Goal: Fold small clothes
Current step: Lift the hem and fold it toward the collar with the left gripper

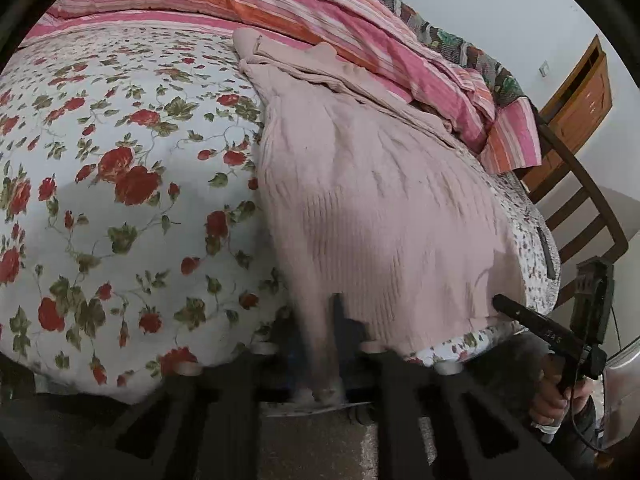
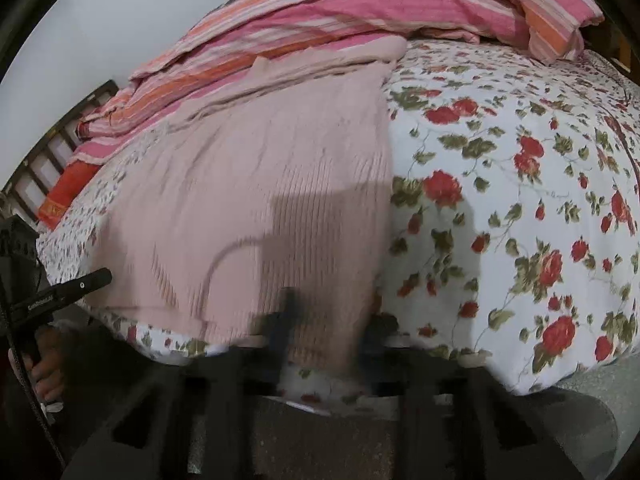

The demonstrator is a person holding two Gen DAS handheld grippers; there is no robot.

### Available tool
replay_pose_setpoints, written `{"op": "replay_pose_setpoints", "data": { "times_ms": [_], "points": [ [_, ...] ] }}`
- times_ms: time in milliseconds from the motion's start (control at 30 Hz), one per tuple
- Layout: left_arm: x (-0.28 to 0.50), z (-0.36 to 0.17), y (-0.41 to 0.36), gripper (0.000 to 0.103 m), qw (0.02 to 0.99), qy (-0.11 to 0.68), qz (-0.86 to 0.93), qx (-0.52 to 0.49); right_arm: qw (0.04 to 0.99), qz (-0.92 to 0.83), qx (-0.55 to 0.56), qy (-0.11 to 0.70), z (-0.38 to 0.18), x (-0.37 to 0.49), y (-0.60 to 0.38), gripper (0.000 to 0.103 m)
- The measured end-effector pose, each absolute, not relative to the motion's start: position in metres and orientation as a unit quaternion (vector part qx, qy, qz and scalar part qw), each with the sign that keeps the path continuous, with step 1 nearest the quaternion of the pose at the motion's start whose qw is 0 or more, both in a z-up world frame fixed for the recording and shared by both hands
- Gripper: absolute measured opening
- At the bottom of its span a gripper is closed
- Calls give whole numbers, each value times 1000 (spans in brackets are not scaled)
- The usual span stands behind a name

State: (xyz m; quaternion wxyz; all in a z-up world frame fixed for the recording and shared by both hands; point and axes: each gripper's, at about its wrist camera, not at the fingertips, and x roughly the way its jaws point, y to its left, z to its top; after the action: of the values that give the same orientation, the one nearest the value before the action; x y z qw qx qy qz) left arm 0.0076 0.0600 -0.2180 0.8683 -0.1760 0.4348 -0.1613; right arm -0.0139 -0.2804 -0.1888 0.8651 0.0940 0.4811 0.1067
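A pale pink ribbed knit garment (image 1: 372,200) lies flat on the floral bed sheet (image 1: 120,200), its hem at the near bed edge. My left gripper (image 1: 328,320) is shut on the hem's near left corner, and fabric hangs down over its fingers. In the right wrist view the same garment (image 2: 248,184) spreads ahead, and my right gripper (image 2: 304,320) is shut on the hem's near right corner. Each gripper also shows in the other's view: the right gripper (image 1: 516,312) at the hem's far side, the left gripper (image 2: 92,280) likewise. The fingertips are blurred.
A striped pink and orange quilt (image 1: 320,8) is bunched along the far side of the bed, touching the garment's top. A wooden chair (image 1: 584,200) and cabinet (image 1: 576,96) stand beside the bed. A person's hand (image 1: 556,396) holds the right gripper.
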Motion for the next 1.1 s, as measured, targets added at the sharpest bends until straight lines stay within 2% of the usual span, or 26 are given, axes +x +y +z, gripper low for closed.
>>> {"op": "replay_pose_setpoints", "data": {
  "times_ms": [167,533,933,1100],
  "points": [
    [-3,-184,74,6,870,372,-212,-244,885,130,119,432,-160,-27,-288,5],
    [30,-103,87,6,900,298,-192,-255,902,131,174,372,-98,8,-307,5],
    [122,-98,98,6,911,286,-138,-263,890,135,279,334,-70,111,-317,5],
    [166,-105,101,6,914,286,-128,-258,889,137,289,328,-72,157,-313,5]
  ]
}}
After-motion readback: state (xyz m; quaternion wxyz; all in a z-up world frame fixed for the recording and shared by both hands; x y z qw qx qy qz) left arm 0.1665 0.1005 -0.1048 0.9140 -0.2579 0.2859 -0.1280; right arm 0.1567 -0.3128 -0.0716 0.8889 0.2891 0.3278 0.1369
